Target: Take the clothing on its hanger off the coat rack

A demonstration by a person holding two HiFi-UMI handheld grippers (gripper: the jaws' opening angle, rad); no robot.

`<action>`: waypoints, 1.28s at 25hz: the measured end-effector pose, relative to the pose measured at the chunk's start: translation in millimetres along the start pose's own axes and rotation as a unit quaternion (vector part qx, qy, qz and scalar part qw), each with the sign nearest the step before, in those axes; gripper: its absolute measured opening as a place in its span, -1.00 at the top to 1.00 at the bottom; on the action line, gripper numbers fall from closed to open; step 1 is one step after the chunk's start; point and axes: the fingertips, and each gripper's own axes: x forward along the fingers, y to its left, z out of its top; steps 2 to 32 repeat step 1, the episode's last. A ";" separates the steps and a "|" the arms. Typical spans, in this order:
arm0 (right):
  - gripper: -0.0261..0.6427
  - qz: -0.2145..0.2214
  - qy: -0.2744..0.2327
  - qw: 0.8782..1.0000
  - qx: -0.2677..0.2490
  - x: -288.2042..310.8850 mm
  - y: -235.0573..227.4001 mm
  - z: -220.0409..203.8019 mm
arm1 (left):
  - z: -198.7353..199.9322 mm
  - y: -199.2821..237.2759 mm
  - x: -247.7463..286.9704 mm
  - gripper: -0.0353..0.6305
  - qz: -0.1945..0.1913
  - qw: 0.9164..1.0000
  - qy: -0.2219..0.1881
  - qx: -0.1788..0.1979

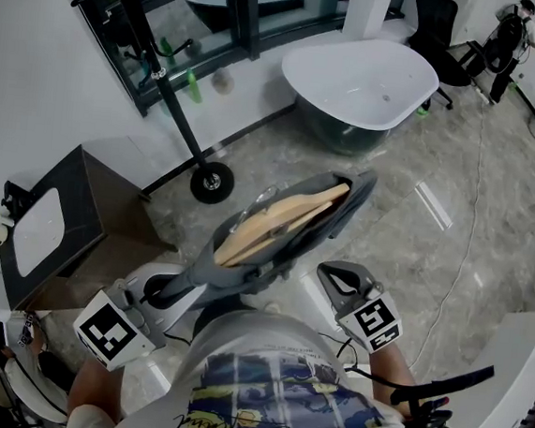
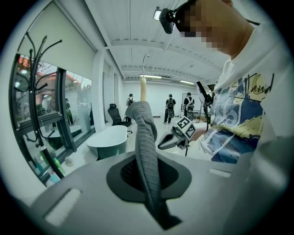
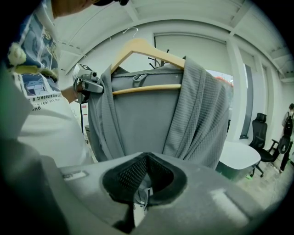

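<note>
A grey garment (image 1: 343, 211) on a wooden hanger (image 1: 276, 221) is held tilted in front of my chest, well away from the black coat rack (image 1: 166, 95). My left gripper (image 1: 177, 289) is shut on a fold of the garment (image 2: 146, 137), which runs up out of its jaws (image 2: 149, 172). In the right gripper view the garment (image 3: 147, 119) hangs from the hanger (image 3: 142, 46), with the left gripper (image 3: 94, 87) at its left edge. My right gripper (image 1: 330, 273) is shut beside the cloth's lower edge, apart from it (image 3: 142, 183).
The coat rack's round base (image 1: 211, 182) stands on the marble floor by a dark window frame. A white bathtub (image 1: 360, 81) sits behind it. A dark cabinet with a basin (image 1: 59, 226) is at my left. A black office chair (image 1: 436, 27) and a person (image 1: 511, 34) are farther off.
</note>
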 end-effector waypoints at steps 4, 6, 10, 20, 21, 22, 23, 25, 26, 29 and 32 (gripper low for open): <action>0.92 0.001 0.000 1.000 0.000 -0.3 -1.6 0.2 | 1.9 1.2 1.5 0.87 0.000 1.000 -0.002 0.000; 0.92 0.001 0.000 1.000 0.000 -0.3 -1.6 0.2 | 1.9 1.2 1.5 0.87 0.000 1.000 -0.002 0.000; 0.92 0.001 0.000 1.000 0.000 -0.3 -1.6 0.2 | 1.9 1.2 1.5 0.87 0.000 1.000 -0.002 0.000; 0.92 0.001 0.000 1.000 0.000 -0.3 -1.6 0.2 | 1.9 1.2 1.5 0.87 0.000 1.000 -0.002 0.000; 0.92 0.001 0.000 1.000 0.000 -0.3 -1.6 0.2 | 1.9 1.2 1.5 0.87 0.000 1.000 -0.002 0.000; 0.92 0.001 0.000 1.000 0.000 -0.3 -1.6 0.2 | 1.9 1.2 1.5 0.87 0.000 1.000 -0.002 0.000; 0.92 0.001 0.000 1.000 0.000 -0.3 -1.6 0.2 | 1.9 1.2 1.5 0.87 0.000 1.000 -0.002 0.000; 0.92 0.001 0.000 1.000 0.000 -0.3 -1.6 0.2 | 1.9 1.2 1.5 0.87 0.000 1.000 -0.002 0.000; 0.92 0.001 0.000 1.000 0.000 -0.3 -1.6 0.2 | 1.9 1.2 1.5 0.87 0.000 1.000 -0.002 0.000; 0.92 0.001 0.000 1.000 0.000 -0.3 -1.6 0.2 | 1.9 1.2 1.5 0.87 0.000 1.000 -0.002 0.000; 0.92 0.001 0.000 1.000 0.000 -0.3 -1.6 0.2 | 1.9 1.2 1.5 0.87 0.000 1.000 -0.002 0.000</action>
